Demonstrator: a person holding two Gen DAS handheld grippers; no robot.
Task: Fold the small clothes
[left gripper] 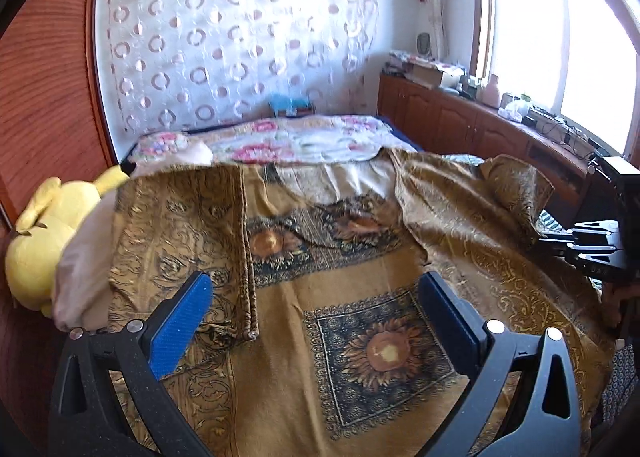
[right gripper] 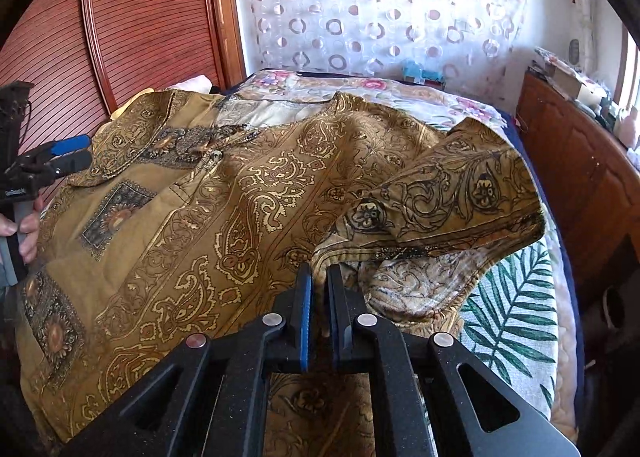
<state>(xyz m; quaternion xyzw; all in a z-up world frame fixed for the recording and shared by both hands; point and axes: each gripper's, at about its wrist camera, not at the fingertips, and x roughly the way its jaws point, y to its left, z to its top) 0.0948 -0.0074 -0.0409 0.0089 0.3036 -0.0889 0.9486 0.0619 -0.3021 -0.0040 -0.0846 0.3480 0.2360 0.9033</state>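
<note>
A gold-brown patterned shirt (left gripper: 340, 297) with sunflower squares lies spread on the bed; it fills the right wrist view (right gripper: 240, 197) too. My left gripper (left gripper: 316, 317) is open and empty, hovering just above the shirt's middle, its left side folded over in a strip (left gripper: 180, 225). My right gripper (right gripper: 319, 289) is shut on the shirt's right sleeve (right gripper: 452, 193) near its underarm seam and lifts it off the bed. The right gripper shows at the right edge of the left wrist view (left gripper: 592, 245). The left gripper shows at the left edge of the right wrist view (right gripper: 68, 153).
A yellow plush toy (left gripper: 44, 233) and a pale pillow (left gripper: 84, 257) lie at the bed's left. A floral quilt (left gripper: 288, 141) covers the far bed. A wooden cabinet (left gripper: 472, 121) with clutter runs along the right under the window. A leaf-print sheet (right gripper: 516, 321) shows beneath the sleeve.
</note>
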